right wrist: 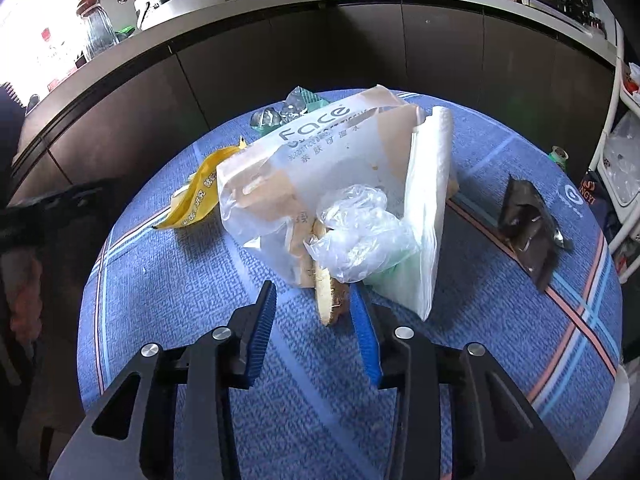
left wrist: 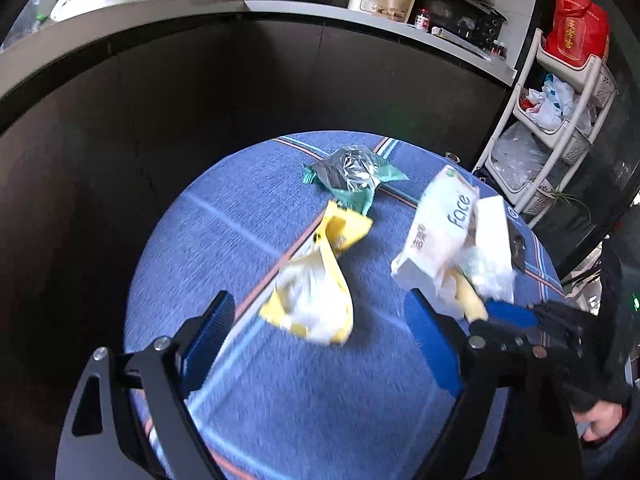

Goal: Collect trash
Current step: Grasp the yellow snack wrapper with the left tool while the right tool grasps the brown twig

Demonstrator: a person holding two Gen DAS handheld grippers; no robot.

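Note:
Trash lies on a round table with a blue cloth (left wrist: 248,400). A yellow wrapper (left wrist: 316,280) lies just ahead of my open, empty left gripper (left wrist: 318,310), between its fingers. A green-and-silver foil wrapper (left wrist: 352,174) lies farther back. A white "face" tissue pack (right wrist: 312,160), a clear plastic wad (right wrist: 356,240), a white bag (right wrist: 424,216) and a banana peel (right wrist: 330,296) are piled together. My right gripper (right wrist: 314,300) is open, its fingers at either side of the peel's end. It also shows in the left wrist view (left wrist: 508,314).
A dark wrapper (right wrist: 528,224) lies at the table's right side. A small tape roll (right wrist: 558,155) sits at the far right edge. A dark counter (left wrist: 200,80) curves behind the table. A white shelf rack (left wrist: 560,120) with bags stands at the right.

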